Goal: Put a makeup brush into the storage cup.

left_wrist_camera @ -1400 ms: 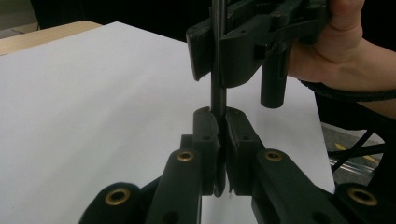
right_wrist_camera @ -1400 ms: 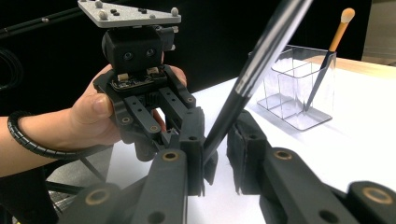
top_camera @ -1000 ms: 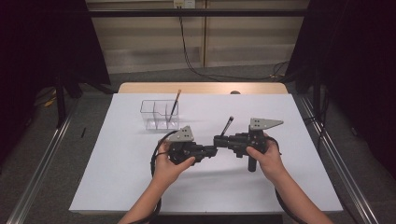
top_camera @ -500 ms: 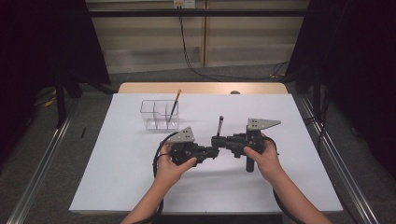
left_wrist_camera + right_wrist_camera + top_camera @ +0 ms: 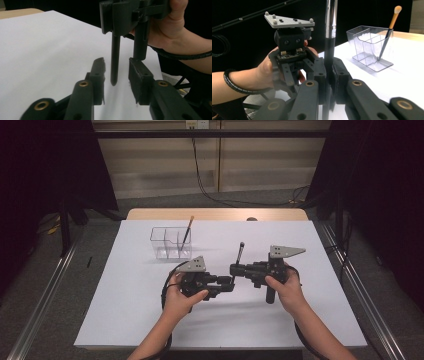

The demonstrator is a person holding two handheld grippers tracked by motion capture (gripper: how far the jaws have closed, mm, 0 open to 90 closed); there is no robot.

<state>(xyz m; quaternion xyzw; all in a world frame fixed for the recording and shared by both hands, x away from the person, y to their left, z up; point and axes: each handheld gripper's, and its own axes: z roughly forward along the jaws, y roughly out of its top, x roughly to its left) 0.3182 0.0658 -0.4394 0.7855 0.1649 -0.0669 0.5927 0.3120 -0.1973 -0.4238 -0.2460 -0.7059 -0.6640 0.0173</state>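
A slim black stick [image 5: 240, 252], like a pen or brush handle, stands nearly upright over the middle of the white table [image 5: 125, 295]. My right gripper [image 5: 235, 269] is shut on its lower half; the pads clamp the stick [image 5: 330, 30] in the right gripper view [image 5: 329, 72]. My left gripper [image 5: 227, 287] faces it from the left. Its jaws have just been opening, and the stick's lower tip [image 5: 115, 57] hangs between the pads [image 5: 116, 72] without touching either. The right gripper [image 5: 117, 20] grips the stick just above them.
A clear divided holder [image 5: 171, 242] stands at the back left of the table with an orange-handled brush [image 5: 187, 230] leaning in it; it also shows in the right gripper view [image 5: 372, 47]. A wooden edge [image 5: 215, 214] runs along the table's far side.
The black stick swung from leaning right to nearly upright. The left gripper's jaws, closed on its lower end before, have parted from it. Both hands stayed put.
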